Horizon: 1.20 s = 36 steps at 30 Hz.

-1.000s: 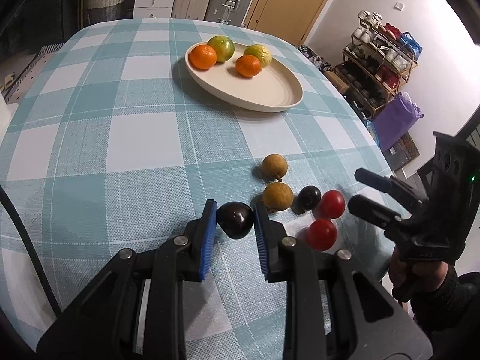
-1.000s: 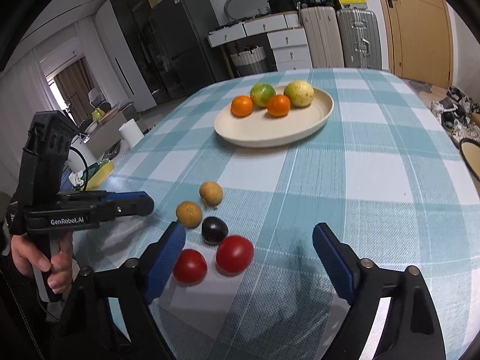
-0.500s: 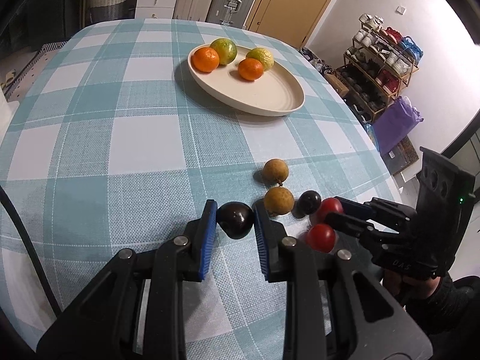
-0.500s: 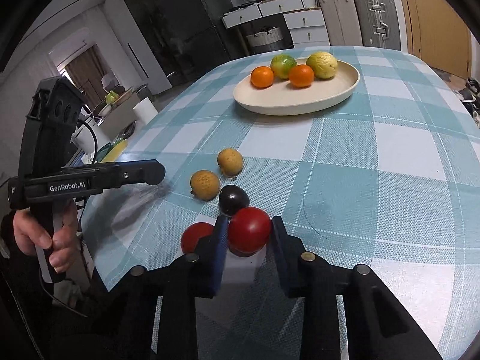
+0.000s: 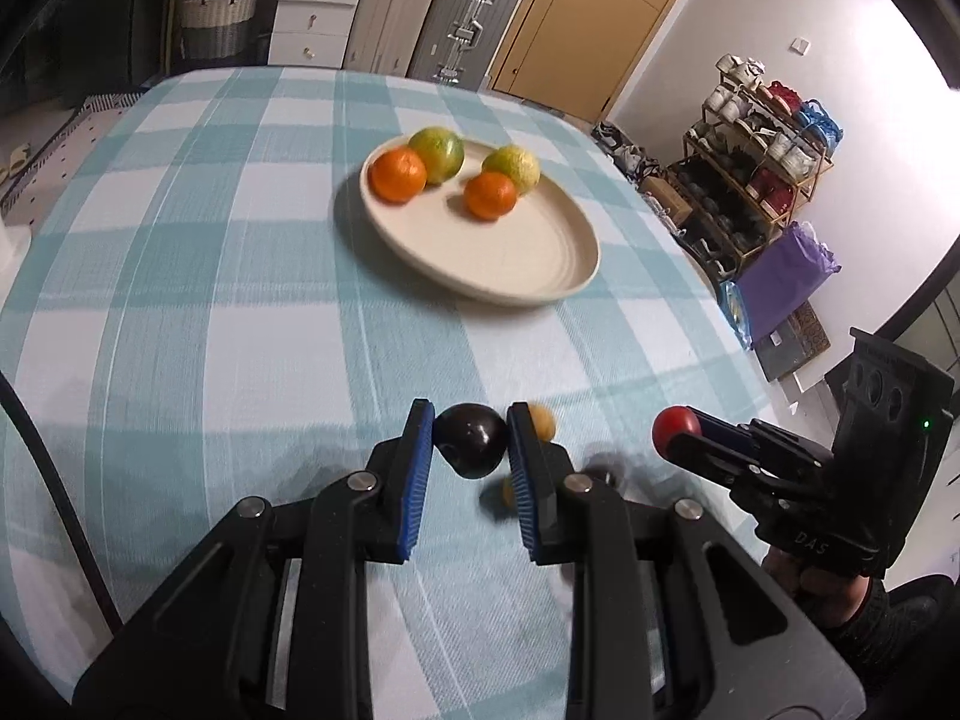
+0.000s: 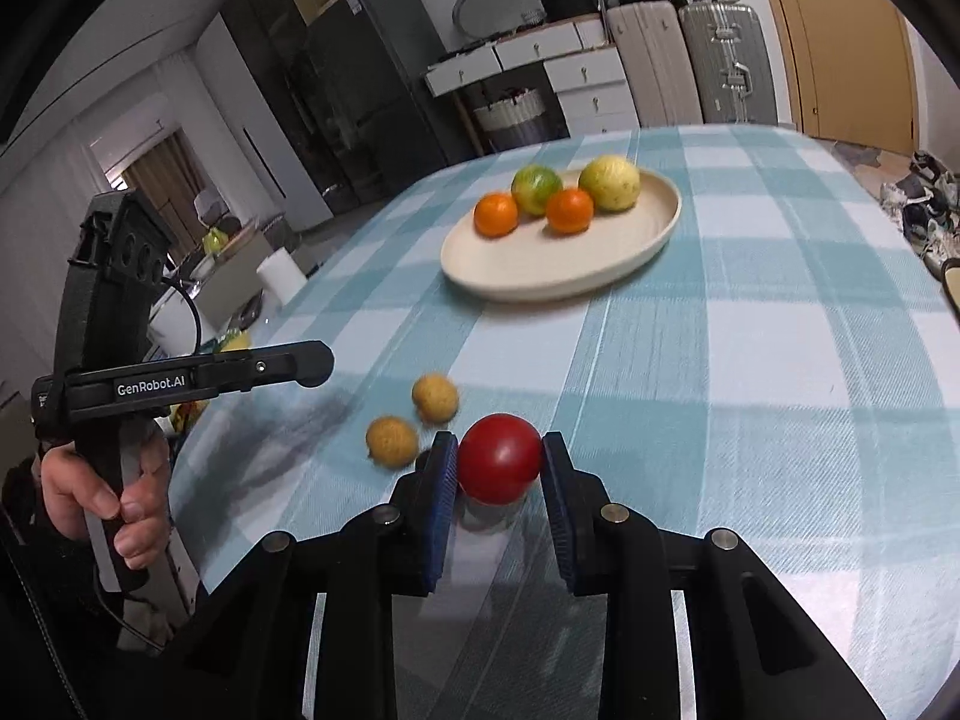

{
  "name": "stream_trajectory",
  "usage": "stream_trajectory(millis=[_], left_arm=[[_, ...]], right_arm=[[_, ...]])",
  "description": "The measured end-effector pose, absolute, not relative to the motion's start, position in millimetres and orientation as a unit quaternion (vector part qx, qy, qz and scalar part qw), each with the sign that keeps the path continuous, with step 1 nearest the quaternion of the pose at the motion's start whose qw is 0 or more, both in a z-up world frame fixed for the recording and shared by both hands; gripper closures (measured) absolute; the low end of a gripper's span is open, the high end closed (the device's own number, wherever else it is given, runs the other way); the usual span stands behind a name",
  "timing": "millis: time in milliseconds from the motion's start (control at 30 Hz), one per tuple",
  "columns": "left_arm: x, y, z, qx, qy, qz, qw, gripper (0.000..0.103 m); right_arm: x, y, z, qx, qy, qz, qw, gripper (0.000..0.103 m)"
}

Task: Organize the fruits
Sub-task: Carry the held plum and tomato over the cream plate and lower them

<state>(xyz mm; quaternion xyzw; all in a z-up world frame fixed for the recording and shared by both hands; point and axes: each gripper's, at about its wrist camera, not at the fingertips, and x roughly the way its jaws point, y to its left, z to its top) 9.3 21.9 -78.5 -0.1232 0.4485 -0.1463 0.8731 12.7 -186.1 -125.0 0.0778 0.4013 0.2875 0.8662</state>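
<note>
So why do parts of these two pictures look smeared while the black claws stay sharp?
Left wrist view: the plate and its oranges are smeared, as if by motion, while the dark fruit in the jaws stays crisp. Right wrist view: the brown fruits smear, the held tomato stays sharp. In both views the fisheye lens bends the table edges.

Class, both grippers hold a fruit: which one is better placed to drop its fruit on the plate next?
Probably the left gripper: its dark plum faces the plate directly; the right gripper, holding the tomato, sits off to the side.
</note>
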Motion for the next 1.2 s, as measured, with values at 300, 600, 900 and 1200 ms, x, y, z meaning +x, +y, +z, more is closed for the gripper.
stream_trajectory(millis=[300,600,900,1200], left_arm=[[57.9,16.1,-59.5,-0.131,0.426,-0.144,0.883,0.081],[110.8,0.8,-51.8,-0.100,0.417,-0.139,0.893,0.081],[154.0,-6.7,-63.9,-0.104,0.430,-0.139,0.886,0.081],[193.6,-7.3,-82.0,-0.112,0.450,-0.130,0.877,0.081]], right_arm=[[47.4,-183.5,-108.3,0.086,0.379,0.293,0.873,0.074],[91.8,-175.5,-96.4,0.068,0.369,0.282,0.883,0.074],[139.5,-177.9,-98.1,0.081,0.375,0.256,0.888,0.074],[179.8,-172.6,-99.3,0.079,0.378,0.241,0.891,0.074]])
